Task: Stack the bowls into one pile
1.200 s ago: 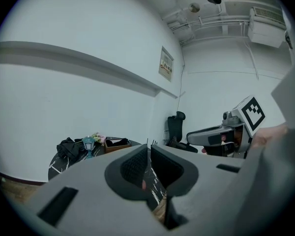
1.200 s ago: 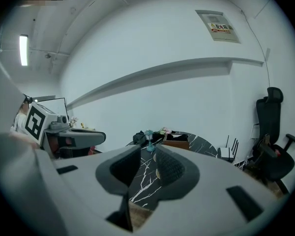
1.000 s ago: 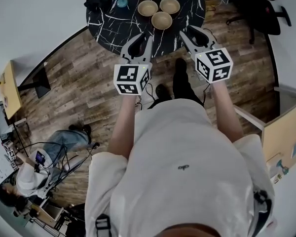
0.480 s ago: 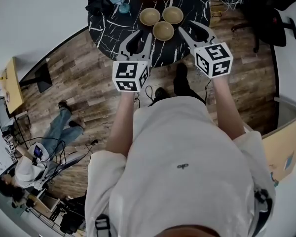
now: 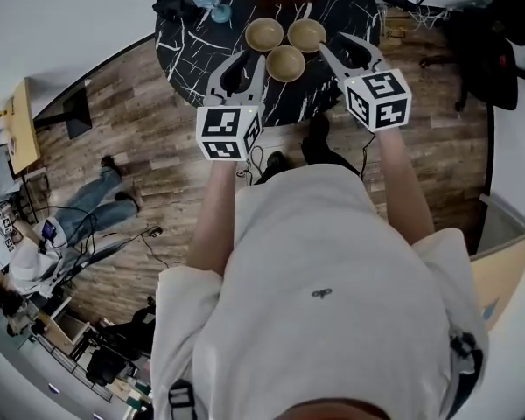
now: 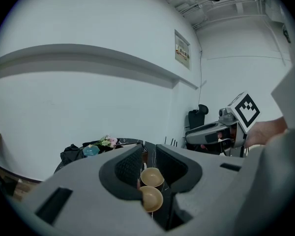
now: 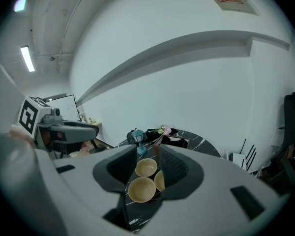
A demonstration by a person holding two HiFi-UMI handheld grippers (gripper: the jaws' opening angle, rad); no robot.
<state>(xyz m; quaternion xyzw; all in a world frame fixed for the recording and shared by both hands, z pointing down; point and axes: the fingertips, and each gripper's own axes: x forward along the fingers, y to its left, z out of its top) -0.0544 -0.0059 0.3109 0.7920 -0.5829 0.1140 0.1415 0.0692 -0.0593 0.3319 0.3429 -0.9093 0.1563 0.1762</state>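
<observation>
Head view: three bowls sit close together on the black table (image 5: 191, 52): a far-left bowl (image 5: 264, 34), a far-right bowl (image 5: 307, 35), and a near bowl (image 5: 285, 63) in front of the gap between them. My left gripper (image 5: 245, 66) hangs over the table just left of the near bowl; my right gripper (image 5: 343, 47) is just right of it.

Left gripper view: my jaws stand apart and empty, with two bowls on the table showing through the gap.

Right gripper view: my jaws have just been opening and stand wide, holding nothing. All three bowls lie beyond them.
</observation>
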